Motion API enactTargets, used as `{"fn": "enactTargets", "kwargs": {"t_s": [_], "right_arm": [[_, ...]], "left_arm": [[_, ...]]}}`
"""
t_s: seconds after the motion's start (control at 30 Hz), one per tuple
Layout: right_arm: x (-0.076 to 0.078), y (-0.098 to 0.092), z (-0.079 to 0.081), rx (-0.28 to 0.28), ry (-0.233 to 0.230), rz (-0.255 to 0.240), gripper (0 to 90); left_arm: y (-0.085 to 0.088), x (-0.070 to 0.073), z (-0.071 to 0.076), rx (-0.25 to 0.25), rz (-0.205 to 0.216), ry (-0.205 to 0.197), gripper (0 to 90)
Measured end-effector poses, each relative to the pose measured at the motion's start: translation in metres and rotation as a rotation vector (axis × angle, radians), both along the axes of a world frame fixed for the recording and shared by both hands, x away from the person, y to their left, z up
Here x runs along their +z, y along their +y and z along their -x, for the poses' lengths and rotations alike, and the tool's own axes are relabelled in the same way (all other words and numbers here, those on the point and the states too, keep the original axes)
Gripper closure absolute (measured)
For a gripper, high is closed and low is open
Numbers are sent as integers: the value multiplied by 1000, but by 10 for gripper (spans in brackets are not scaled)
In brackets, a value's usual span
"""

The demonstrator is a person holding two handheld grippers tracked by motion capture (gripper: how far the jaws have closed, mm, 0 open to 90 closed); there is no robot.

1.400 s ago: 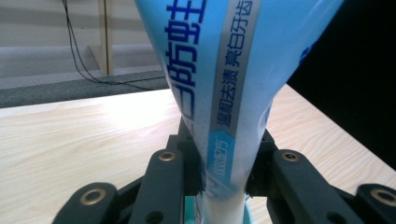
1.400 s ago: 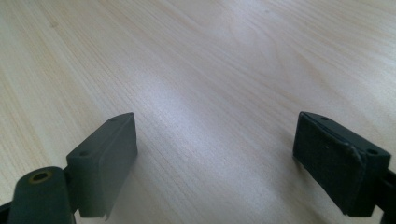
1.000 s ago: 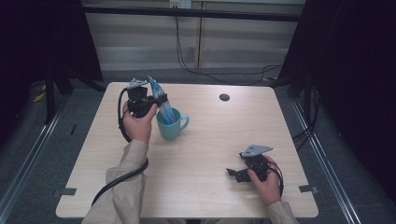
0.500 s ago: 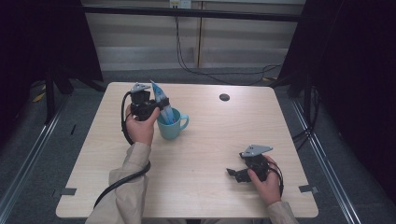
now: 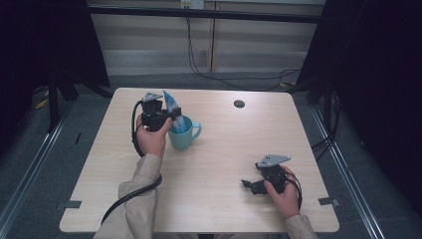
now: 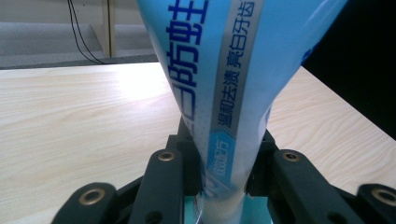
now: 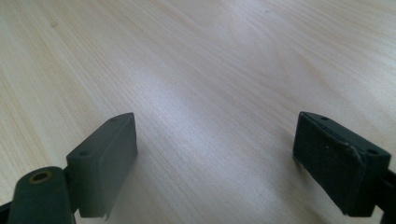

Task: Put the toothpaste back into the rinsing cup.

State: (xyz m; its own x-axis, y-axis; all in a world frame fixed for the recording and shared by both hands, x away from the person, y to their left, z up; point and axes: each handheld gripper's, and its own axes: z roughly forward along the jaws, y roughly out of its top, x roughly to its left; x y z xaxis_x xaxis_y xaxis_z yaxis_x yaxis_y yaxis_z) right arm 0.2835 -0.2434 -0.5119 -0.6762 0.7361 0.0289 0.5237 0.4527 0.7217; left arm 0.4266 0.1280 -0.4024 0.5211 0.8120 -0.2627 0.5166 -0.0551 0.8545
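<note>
At about ten o'clock on the tabletop [image 5: 214,164], the left gripper [image 5: 171,115] has its fingers [image 6: 173,175] clenched on a tube [image 6: 233,93], whose lower end sits inside the cup [image 5: 183,137] and whose flat end sticks up, tilted. The placing looks nearly done; what is left, I judge, is letting go and pulling clear. At about five o'clock, the right gripper [image 5: 250,185] rests on the wood with fingers [image 7: 105,158] spread, holding nothing.

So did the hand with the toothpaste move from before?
No, hardly. The left gripper holds the toothpaste tube in the teal mug, as far from the table's dark hole as before.
</note>
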Motion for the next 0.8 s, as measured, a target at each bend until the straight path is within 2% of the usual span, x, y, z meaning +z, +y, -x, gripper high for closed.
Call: {"fn": "enactTargets", "kwargs": {"t_s": [0.33,0.8], "right_arm": [[0,0,0,0,0,0,131],[0,0,0,1,-1,1,131]], "left_arm": [[-7,-8,0,-12,-23,15,729],[-10,-14,1,-13,-30,27,726]]}}
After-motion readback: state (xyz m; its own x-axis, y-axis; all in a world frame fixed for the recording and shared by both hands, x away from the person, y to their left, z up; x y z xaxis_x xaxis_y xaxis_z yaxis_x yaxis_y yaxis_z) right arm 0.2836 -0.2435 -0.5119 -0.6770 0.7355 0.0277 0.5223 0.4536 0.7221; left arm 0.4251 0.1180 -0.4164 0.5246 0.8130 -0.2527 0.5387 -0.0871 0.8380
